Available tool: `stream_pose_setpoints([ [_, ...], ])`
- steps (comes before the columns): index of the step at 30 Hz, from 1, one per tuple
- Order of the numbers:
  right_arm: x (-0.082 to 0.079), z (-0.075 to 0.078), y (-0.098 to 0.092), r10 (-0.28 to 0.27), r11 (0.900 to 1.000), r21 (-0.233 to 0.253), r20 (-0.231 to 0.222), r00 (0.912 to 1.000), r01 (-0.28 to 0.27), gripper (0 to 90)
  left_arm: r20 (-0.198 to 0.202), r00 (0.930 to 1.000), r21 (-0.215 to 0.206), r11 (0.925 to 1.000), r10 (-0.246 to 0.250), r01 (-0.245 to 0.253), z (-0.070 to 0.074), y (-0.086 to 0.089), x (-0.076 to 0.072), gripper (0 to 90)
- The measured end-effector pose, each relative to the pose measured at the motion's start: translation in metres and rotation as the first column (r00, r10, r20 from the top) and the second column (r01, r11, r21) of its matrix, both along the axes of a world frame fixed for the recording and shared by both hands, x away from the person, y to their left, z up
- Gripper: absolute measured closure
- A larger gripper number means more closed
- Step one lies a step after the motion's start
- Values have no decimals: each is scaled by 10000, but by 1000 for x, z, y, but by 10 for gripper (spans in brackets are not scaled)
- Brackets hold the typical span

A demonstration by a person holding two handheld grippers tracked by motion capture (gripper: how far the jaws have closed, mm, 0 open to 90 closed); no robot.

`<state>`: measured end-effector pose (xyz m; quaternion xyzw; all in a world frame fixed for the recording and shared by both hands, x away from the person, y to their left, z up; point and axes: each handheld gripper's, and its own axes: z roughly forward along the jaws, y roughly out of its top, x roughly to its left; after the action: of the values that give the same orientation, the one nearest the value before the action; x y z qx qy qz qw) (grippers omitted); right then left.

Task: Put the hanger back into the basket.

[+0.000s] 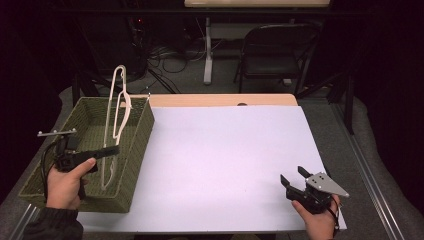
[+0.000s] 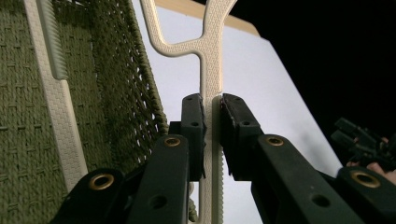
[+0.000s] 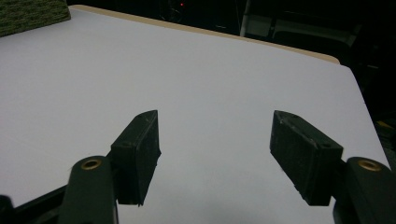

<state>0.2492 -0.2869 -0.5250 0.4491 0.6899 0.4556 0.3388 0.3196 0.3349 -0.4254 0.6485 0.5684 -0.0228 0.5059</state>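
Note:
A cream plastic hanger [image 1: 116, 117] stands tilted in the green woven basket [image 1: 135, 160] at the table's left, its hook reaching above the far rim. My left gripper [image 1: 112, 151] is shut on the hanger's lower bar; in the left gripper view the jaws pinch the ribbed cream bar [image 2: 213, 140] from both sides. My right gripper [image 1: 292, 178] rests near the table's front right corner, open, with nothing between its jaws. In the right gripper view its two black pads [image 3: 140, 149] stand wide apart over the white sheet [image 3: 196, 79].
A white sheet [image 1: 225, 155] covers most of the tabletop, with a strip of wooden table edge [image 1: 225, 100] behind it. A folding chair [image 1: 275, 50] and a table leg [image 1: 207, 55] with cables stand on the floor beyond.

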Motion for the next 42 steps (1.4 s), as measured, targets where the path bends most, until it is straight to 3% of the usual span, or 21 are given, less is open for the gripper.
stream_pose_setpoints([
  [10, 0, 0, 0, 14, 10000, 14, 71, 10000, -14, 329, -26, 9992, -1128, 9928, 406, -406, -12, 11, -6, 799],
  [20, 0, 0, 1, 22, 10000, 41, 52, 10000, -23, 329, -116, 9956, -1702, 9809, 934, -941, -25, 18, -14, 799],
  [29, 0, 0, 1, 45, 10000, -15, -14, 10000, -45, 329, -202, 9864, -2362, 9579, 1631, -1632, -33, 21, -23, 799],
  [36, 0, 0, 0, 28, 10000, 34, 53, 10000, -28, 330, -414, 9780, -2987, 9316, 2043, -2073, -40, 22, -30, 798],
  [39, 0, 0, 1, 50, 10000, -1, -18, 10000, -50, 329, -492, 9734, -3372, 9136, 2238, -2271, -42, 22, -32, 798],
  [41, 0, 0, 1, 61, 10000, -5, -15, 10000, -61, 329, -482, 9690, -3475, 9055, 2424, -2438, -43, 22, -34, 798],
  [42, 0, 1, 1, 45, 10000, -36, -40, 10000, -45, 329, -513, 9699, -3489, 9057, 2381, -2408, -43, 22, -33, 798],
])
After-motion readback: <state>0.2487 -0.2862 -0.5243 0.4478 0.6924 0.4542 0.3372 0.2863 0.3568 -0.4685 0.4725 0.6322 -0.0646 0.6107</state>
